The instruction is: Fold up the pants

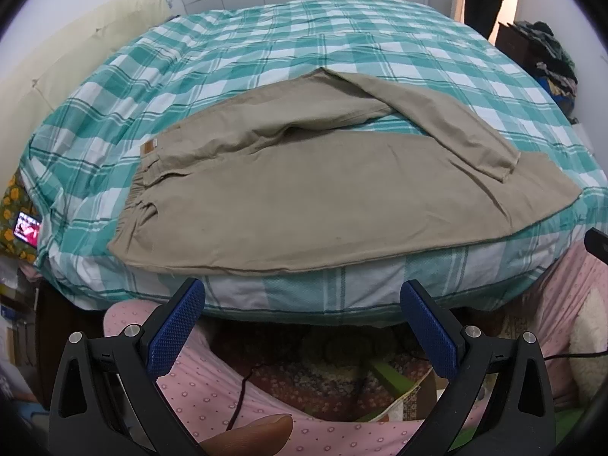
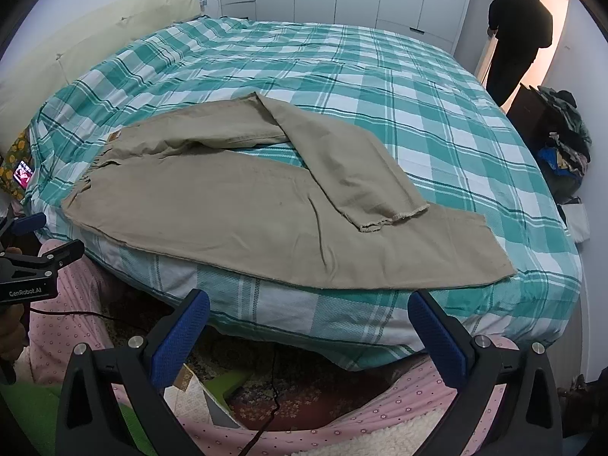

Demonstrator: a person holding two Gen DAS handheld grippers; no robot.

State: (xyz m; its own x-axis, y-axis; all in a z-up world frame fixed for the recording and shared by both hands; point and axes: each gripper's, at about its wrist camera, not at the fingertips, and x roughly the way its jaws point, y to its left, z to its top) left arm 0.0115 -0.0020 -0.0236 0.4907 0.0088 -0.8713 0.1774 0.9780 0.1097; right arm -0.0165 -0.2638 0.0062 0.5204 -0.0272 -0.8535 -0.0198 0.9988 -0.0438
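Khaki pants point(image 1: 304, 197) lie spread near the front edge of a bed point(image 1: 342, 38) covered in teal-and-white plaid. The waistband is at the left, and one leg is doubled back so its frayed hem rests on the other leg. A small tan label point(image 1: 147, 147) by the waistband is too small to read. The left gripper point(image 1: 302, 326) and right gripper point(image 2: 308, 336) hover below the mattress edge, both with jaws spread wide and nothing between them. In the right wrist view the left gripper's body reads "GenRobot.AI". A lit phone screen point(image 2: 22, 173) is blurred. A person in dark clothes point(image 2: 518, 34) stands in the doorway, cut off at the head in the left view.
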